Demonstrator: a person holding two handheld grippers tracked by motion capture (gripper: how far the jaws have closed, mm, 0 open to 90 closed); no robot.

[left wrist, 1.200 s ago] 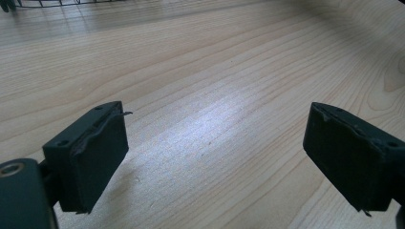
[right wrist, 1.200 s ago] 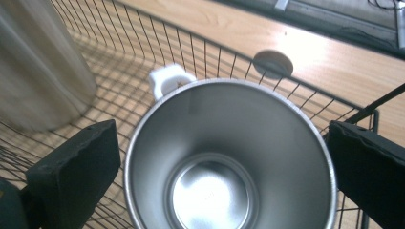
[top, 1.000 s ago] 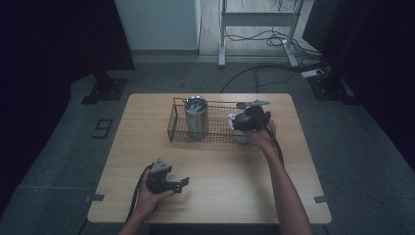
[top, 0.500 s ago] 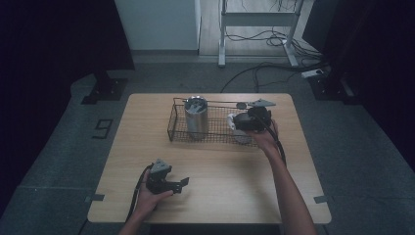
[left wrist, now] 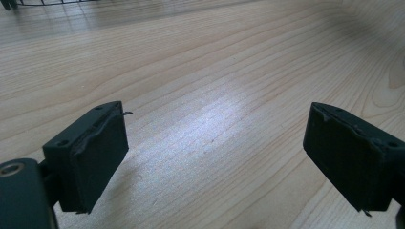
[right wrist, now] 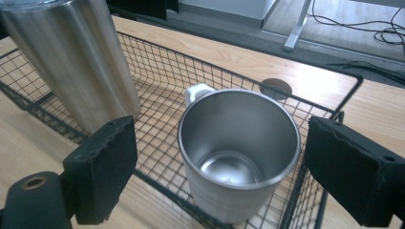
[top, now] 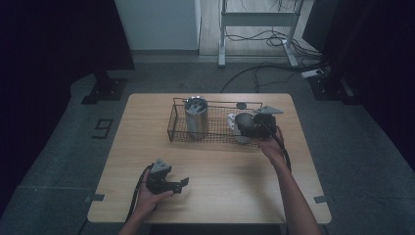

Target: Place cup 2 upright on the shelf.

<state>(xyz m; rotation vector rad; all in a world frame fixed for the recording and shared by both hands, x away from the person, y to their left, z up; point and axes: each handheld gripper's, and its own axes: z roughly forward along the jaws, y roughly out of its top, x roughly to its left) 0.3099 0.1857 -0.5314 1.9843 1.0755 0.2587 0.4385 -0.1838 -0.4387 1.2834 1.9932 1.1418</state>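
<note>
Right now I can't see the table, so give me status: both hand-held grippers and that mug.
Left hand-held gripper open, over bare table. Right hand-held gripper open, flanking steel mug. Mug upright in wire basket, tall tumbler alongside.

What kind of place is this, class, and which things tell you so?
Probably a lab or recording room, not a kitchen: a lone wooden table on grey floor, dark curtains at the sides, and cables trailing past a metal frame behind.

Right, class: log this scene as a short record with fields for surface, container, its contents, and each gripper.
surface: wooden table
container: wire basket at the far side of the table
contents: tall steel tumbler and steel mug, both upright, apart
left gripper: open, low over bare wood, holding nothing
right gripper: open, its jaws either side of the mug, not closed on it
</note>
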